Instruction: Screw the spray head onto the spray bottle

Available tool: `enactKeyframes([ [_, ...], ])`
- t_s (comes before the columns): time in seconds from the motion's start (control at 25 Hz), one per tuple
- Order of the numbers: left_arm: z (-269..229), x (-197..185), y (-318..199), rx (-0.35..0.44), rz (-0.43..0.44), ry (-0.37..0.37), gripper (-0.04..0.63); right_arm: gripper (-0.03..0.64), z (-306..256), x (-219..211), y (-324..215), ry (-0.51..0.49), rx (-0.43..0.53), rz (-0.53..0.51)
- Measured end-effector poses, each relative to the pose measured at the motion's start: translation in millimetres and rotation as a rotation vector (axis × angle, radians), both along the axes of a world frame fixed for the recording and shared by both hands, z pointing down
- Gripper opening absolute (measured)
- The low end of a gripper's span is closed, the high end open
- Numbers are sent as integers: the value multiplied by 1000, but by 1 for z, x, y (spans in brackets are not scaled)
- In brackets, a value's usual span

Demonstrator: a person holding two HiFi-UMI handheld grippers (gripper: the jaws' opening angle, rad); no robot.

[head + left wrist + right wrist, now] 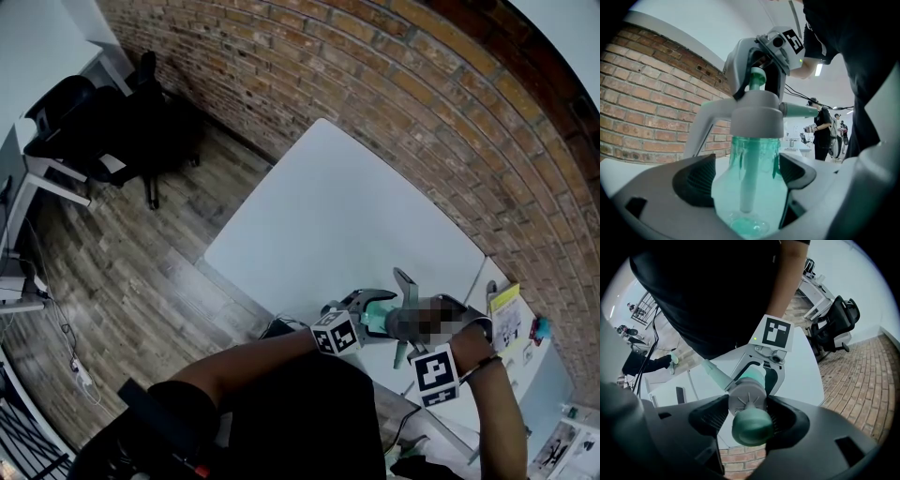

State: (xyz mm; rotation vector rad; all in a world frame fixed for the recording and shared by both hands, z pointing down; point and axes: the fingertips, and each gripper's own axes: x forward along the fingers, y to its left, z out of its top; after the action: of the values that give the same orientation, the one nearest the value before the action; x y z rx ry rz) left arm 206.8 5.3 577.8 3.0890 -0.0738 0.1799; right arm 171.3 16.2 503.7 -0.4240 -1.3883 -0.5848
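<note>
Brick wall behind, white tabletop below. Left gripper fingers clamp the green spray bottle upright, off the tabletop. Right gripper fingers grasp the spray head seated on its neck. Risk: a tilted head could cross-thread, or the bottle could slip under torque.

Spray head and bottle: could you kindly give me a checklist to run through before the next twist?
1. Grip of the left tongs on the spray bottle, pads pressing both sides of its body: ok.
2. Grip of the right tongs on the spray head, closed on its grey collar from above: ok.
3. The spray head sits straight on the bottle's neck, not tilted: ok.
4. The dip tube hangs inside the bottle: ok.
5. Thread fully tightened: cannot tell; the collar hides the neck.
</note>
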Motion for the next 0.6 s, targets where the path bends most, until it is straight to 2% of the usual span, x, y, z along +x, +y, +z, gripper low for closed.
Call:
enactKeyframes([
  [0.16,1,1,0,0,1,-2,416,259,0,1,0,-15,-7,24],
  [0.6,0,0,0,4,-2,2,416,259,0,-1,-3,-64,-39,253],
])
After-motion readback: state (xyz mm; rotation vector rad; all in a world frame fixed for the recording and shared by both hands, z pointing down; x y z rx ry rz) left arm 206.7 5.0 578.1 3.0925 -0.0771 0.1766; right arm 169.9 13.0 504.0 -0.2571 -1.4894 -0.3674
